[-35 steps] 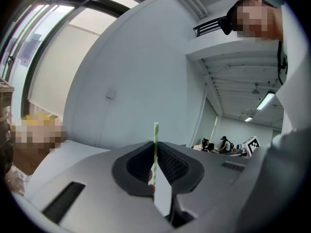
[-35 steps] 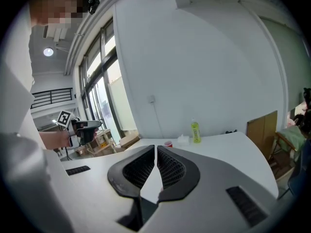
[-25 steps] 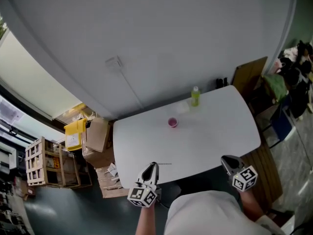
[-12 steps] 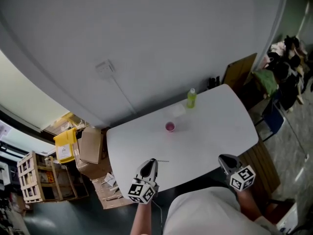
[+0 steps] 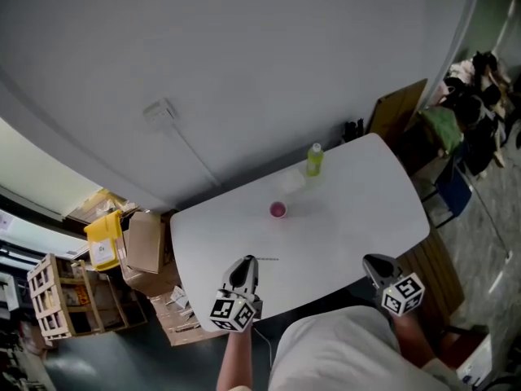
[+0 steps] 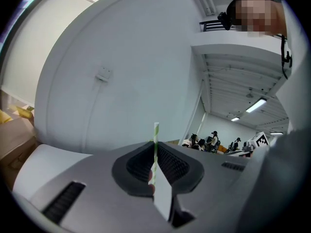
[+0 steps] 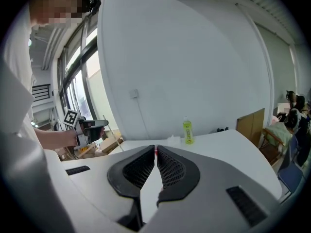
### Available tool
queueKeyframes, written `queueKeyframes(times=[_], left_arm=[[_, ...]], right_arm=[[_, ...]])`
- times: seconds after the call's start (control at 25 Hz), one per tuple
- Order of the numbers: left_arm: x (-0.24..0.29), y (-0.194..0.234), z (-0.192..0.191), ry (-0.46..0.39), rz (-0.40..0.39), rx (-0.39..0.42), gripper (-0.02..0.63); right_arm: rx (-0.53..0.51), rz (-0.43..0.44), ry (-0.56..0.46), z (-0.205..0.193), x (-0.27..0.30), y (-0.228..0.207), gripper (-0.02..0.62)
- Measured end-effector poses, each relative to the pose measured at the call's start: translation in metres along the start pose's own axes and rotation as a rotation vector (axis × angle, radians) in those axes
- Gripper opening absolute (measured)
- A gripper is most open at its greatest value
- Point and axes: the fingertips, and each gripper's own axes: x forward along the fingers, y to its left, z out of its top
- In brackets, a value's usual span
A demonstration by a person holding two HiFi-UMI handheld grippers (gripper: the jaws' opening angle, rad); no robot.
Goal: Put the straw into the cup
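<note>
**Green-and-white straw (image 6: 155,134) pinched in the left tongs, cup apart on the table**

The left gripper (image 6: 156,152) has its jaws closed tight on the straw. The straw stands straight up between them. Its top end pokes out above the jaws, but its bottom end is hidden down between them. From the head view the straw is only a thin line (image 5: 267,259) by the tip of the left gripper (image 5: 245,265), over the near edge of the white table (image 5: 366,210).

The little pink cup (image 5: 278,209) stands on the table, well apart from the straw. It is too small to tell what is inside. In the right gripper view just a tiny red bit of it peeks out behind the jaws.

The right gripper (image 7: 156,150) has its jaws almost together, with only a thin crack between them and nothing held. It hangs at the near edge of the table (image 5: 374,264).

Past the cup stands a green bottle (image 5: 314,160). Just beside it is a pale see-through thing (image 5: 295,181) that is hard to make out. Brown boxes (image 5: 146,243) and a yellow thing (image 5: 104,239) lie on the floor to the left.
</note>
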Motion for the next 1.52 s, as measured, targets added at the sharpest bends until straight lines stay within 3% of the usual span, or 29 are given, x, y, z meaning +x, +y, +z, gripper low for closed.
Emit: queueKeyframes(times=[0.4,0.72,1.12,1.52], left_arm=[[0.069,0.016,0.013,-0.029,0.104,-0.002,0.022],[0.130,0.043,-0.004,-0.012,0.209,0.000,0.021],[0.181,0.096,-0.044,0.011,0.390,-0.077,0.023],[0.202,0.129,-0.098,0.042,0.535,-0.199,0.023]], right_arm=[[0.014,0.116,0.065,0.006,0.045,-0.031,0.041],[0.030,0.218,0.161,-0.010,0.073,-0.063,0.041],[-0.004,0.399,0.249,-0.017,0.117,-0.062,0.041],[0.008,0.433,0.310,-0.040,0.123,-0.086,0.041]])
